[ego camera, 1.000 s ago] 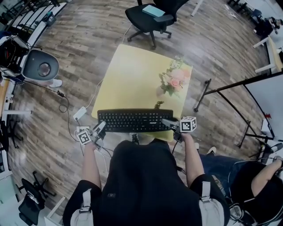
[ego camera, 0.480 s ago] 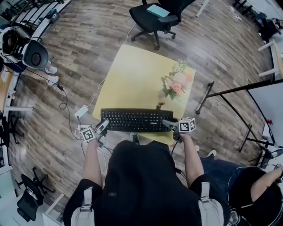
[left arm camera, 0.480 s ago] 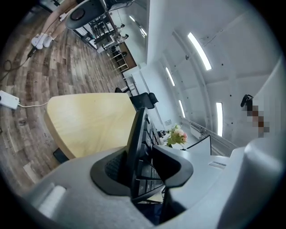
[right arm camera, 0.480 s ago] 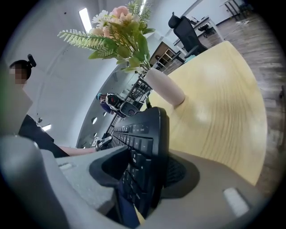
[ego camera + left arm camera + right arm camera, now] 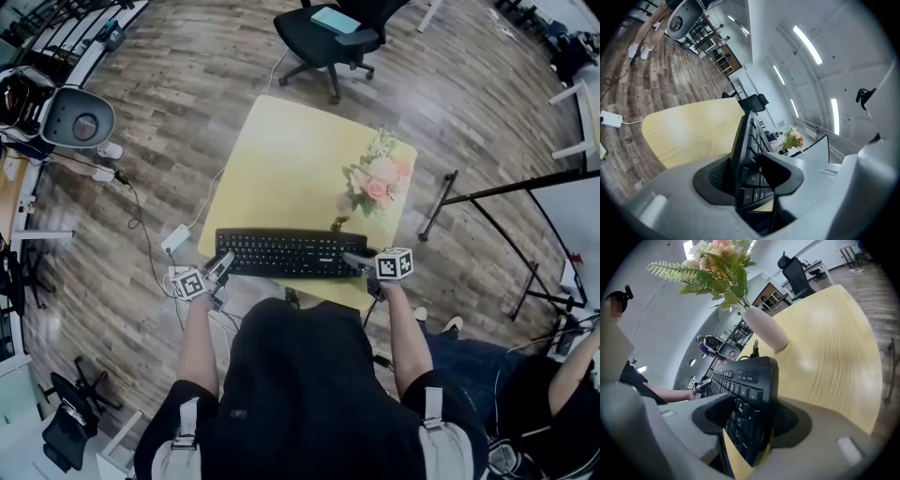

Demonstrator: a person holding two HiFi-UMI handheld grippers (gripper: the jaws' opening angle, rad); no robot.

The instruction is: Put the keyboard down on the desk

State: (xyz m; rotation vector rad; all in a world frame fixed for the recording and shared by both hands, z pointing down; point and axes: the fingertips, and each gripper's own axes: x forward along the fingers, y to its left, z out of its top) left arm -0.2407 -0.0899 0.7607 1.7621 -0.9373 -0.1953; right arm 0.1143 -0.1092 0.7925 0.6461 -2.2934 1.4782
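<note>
Pale yellow, the desk fills the middle of the head view, standing on a floor of grey-brown wood planks. A black chair is at the top of the frame, and a vase of pink flowers stands near the desk's right edge. At the frame's far left we see a white machine with cables trailing over the floor, and at the right dark metal stands. The keyboard lies flat along the desk's lower edge, keys up. The left gripper is at its left end and the right gripper at its right end. In each gripper view we see that end of the keyboard standing between the two pads. Both pairs of jaws have just been opening and now stand spread around it rather than pinching it. The flowers rise just above the keyboard's right half.
</note>
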